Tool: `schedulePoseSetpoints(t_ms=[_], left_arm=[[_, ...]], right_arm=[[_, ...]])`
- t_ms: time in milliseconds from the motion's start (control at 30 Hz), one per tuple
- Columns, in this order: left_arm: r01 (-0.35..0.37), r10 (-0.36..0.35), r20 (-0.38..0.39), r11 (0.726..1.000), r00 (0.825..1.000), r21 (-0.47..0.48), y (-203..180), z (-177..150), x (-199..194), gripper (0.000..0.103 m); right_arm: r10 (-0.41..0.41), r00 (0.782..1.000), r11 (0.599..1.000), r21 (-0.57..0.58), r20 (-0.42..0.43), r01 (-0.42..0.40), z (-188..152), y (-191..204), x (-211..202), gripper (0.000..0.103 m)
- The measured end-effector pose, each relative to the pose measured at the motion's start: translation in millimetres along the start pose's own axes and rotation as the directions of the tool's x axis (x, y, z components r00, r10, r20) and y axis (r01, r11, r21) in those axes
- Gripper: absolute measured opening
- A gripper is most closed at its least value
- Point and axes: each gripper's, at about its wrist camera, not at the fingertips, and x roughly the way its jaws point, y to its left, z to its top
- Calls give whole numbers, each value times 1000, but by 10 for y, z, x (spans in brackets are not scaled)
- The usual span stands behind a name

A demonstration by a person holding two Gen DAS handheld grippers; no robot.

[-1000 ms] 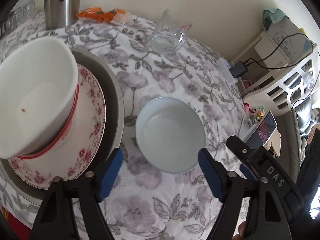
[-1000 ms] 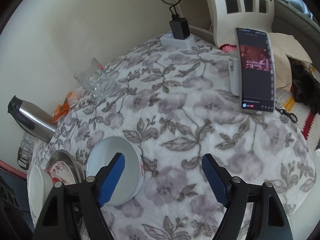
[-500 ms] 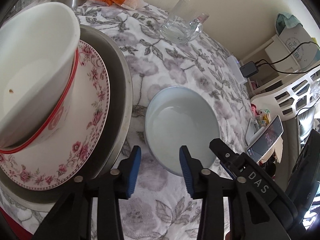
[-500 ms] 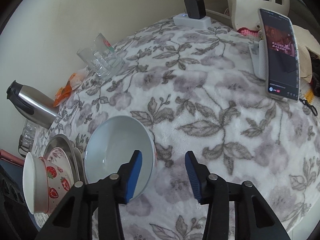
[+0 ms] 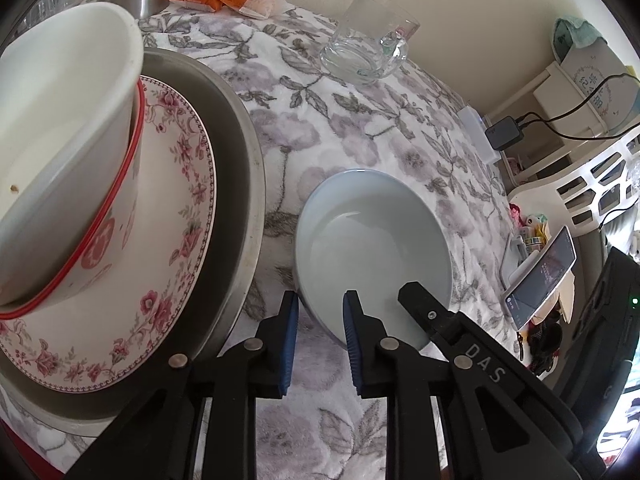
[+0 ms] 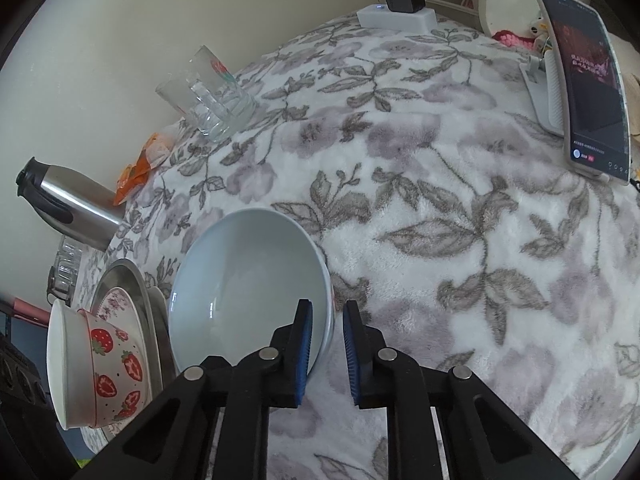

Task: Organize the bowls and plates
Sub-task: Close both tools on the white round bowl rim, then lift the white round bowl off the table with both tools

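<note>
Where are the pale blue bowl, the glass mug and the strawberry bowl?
pale blue bowl (image 6: 244, 276): right wrist view, inner wall of the basin.
glass mug (image 5: 366, 46): left wrist view, clear side wall near the base.
strawberry bowl (image 6: 114, 356): right wrist view, outer wall with the strawberry print.

Left gripper (image 5: 320, 312), right gripper (image 6: 326, 320), jaws just closing, angled downward

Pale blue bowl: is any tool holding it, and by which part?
Both: the left tool and right tool have just been closing on the pale blue bowl, each astride its near rim, pads apparently pressing.
</note>
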Motion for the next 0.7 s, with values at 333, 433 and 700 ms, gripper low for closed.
schedulePoseSetpoints(t_ms=[333,433,700], left_arm=[[8,-8,-9,1000,1000,14,-29,-8,36,22],[6,-6,-6,1000,1000,26,-49,-2,48,22],[-4,3,13,998,1000,58,-92,25,74,22]], right_arm=[[-19,1000,999,27,-4,19,-8,-103,29,17],[-8,1000,999,35,-6,8,-9,-122,34,17],[-3,1000,999,48,-8,3,-20,-147,35,17]])
